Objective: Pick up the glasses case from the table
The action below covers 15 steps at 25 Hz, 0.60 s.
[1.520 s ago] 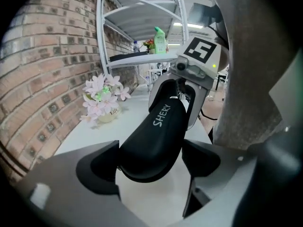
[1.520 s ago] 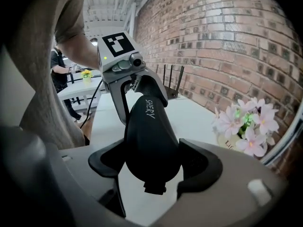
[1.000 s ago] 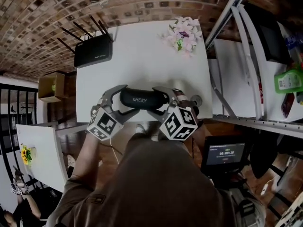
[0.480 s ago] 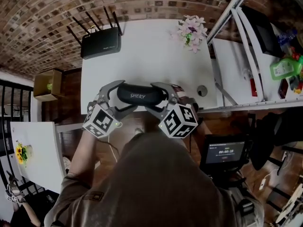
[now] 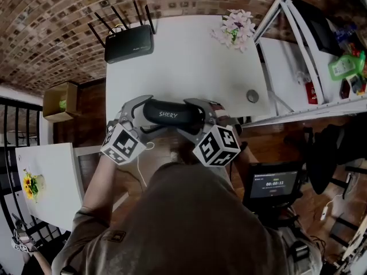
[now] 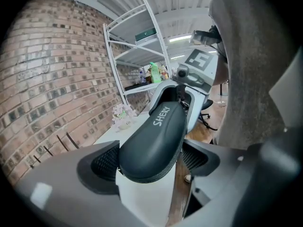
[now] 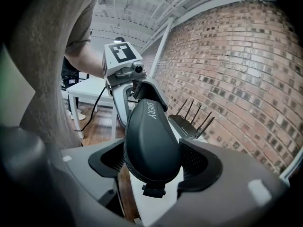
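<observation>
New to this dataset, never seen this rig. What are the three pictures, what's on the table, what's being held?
No robot: a person holds a two-jaw gripper, with a marker cube, in each hand. The head view looks down from the person's head; each gripper view looks along that gripper's jaws. On the white table sit a black router and pink flowers. The left gripper and right gripper each clamp one end of a black glasses case, printed SHERY, at the table's near edge.
</observation>
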Tool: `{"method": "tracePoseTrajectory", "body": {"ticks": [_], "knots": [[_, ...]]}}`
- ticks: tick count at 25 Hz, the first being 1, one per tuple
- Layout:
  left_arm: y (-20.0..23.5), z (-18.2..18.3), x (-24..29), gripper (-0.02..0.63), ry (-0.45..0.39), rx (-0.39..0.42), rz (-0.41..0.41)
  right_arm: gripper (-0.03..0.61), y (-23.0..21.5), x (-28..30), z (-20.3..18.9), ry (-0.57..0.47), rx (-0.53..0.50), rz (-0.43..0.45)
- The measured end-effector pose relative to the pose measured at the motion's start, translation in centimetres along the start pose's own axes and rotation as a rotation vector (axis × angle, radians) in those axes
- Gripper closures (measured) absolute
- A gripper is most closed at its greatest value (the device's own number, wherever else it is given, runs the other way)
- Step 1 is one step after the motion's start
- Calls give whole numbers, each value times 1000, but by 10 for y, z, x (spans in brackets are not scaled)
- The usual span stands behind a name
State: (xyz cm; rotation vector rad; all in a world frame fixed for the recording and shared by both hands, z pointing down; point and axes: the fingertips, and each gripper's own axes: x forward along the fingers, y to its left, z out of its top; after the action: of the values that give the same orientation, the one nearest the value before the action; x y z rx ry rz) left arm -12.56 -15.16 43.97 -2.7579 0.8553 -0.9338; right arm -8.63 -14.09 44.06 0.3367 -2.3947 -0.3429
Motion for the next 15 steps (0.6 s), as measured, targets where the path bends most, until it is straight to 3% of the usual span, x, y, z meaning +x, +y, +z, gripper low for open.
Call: {"method": "tracePoseTrajectory", "body": {"ticks": [15], "knots": [[-8,18,11,210,-7,26,6,224,-6,-18,-9,-3,-15,-31]]}}
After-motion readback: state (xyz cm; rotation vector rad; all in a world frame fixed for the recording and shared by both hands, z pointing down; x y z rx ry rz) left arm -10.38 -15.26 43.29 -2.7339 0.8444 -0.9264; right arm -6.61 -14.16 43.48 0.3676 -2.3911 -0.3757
